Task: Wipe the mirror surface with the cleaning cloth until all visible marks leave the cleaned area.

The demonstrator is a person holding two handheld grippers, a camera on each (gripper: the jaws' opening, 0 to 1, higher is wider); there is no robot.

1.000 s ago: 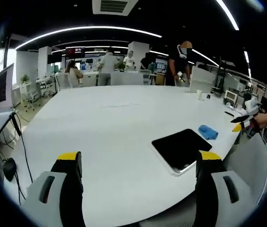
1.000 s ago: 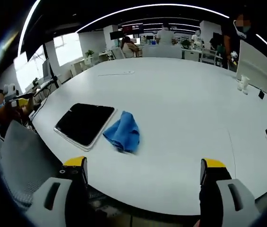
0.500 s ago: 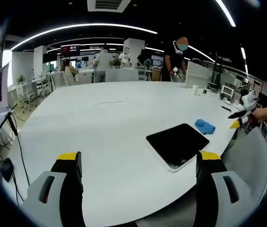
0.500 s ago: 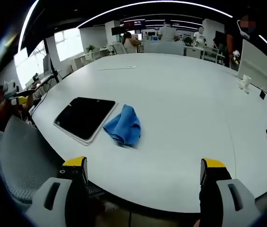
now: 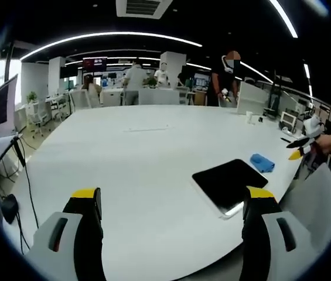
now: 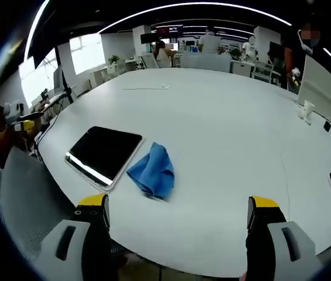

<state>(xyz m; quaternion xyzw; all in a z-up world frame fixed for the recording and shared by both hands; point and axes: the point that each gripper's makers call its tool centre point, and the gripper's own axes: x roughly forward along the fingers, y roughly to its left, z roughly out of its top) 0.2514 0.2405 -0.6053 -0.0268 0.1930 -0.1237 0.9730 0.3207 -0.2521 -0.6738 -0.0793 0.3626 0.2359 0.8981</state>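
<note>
Right gripper view: blue cleaning cloth (image 6: pixel 152 171) lies beside the mirror (image 6: pixel 104 153), unheld.
Both grippers, right (image 6: pixel 177 218) and left (image 5: pixel 171 208), gape empty; pinch the cloth's raised fold first.

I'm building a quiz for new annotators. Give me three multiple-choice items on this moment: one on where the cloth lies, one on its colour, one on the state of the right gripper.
1. Where does the cloth lie?
A. spread on the mirror
B. on the table beside the mirror
C. between the right gripper's fingers

2. What colour is the cloth?
A. blue
B. yellow
C. white

3. What state is the right gripper in?
A. shut on the cloth
B. shut on the mirror
C. open, holding nothing

Key: 1 B, the cloth sits bunched on the table next to the mirror. 2 A, it is plainly blue. 3 C, the right gripper has its fingers wide apart, short of the cloth.
</note>
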